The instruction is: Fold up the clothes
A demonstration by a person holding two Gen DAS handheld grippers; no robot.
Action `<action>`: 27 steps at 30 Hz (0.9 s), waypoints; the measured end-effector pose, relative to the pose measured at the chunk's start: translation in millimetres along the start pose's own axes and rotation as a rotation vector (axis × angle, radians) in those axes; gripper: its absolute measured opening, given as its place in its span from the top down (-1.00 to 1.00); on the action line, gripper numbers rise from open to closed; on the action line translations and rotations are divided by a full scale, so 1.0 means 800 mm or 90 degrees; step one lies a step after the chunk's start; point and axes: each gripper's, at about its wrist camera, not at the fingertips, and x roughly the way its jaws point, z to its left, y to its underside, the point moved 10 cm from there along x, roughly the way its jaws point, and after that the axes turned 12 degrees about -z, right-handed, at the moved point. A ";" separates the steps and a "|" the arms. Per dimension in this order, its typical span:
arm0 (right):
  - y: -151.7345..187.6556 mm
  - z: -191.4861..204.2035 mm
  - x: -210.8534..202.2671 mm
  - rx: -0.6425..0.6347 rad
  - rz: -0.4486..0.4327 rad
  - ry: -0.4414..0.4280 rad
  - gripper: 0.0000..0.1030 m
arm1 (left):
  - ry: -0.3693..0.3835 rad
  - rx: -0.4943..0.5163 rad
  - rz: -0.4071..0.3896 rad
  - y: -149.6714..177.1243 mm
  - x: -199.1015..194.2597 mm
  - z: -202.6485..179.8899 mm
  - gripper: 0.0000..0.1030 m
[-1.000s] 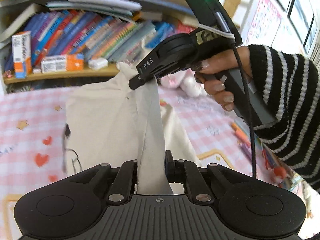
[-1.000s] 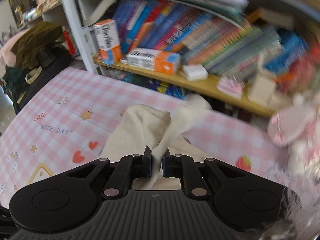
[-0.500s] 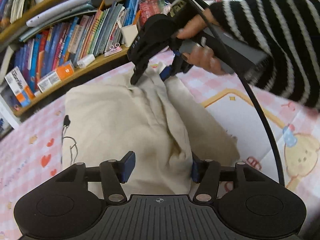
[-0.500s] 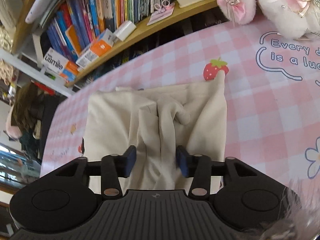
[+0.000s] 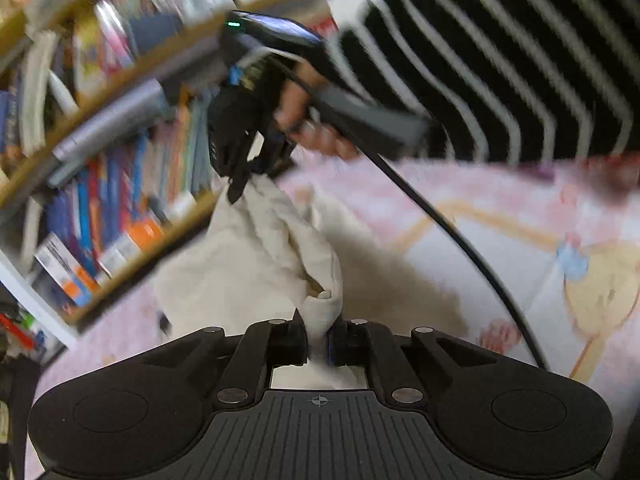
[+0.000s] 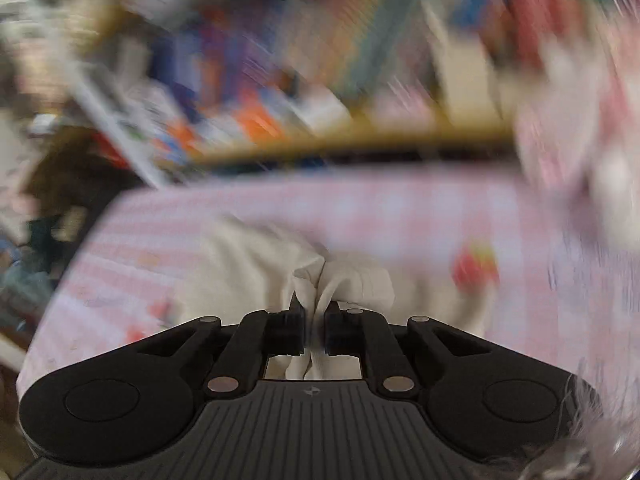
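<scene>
1. The left gripper [image 5: 318,340] is clamping a bunched fold of the cream garment [image 5: 256,256], having just closed on it.
2. The right gripper [image 6: 315,330] is pinching another fold, likewise just closed.
3. The garment is sagging between them onto the pink checked tablecloth [image 6: 400,208].

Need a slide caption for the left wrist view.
Left tool and right tool each pinch the cream garment above the pink tablecloth.
</scene>
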 end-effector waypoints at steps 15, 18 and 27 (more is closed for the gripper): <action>0.080 -0.079 -0.072 0.129 0.071 0.160 0.16 | 0.058 -0.120 0.095 0.047 -0.020 0.042 0.03; 0.101 -0.019 -0.117 0.110 0.089 0.095 0.16 | -0.029 -0.242 0.126 0.085 -0.033 0.108 0.03; 0.194 0.114 -0.172 -0.094 0.202 0.035 0.86 | -0.076 -0.288 0.173 0.135 -0.049 0.129 -0.01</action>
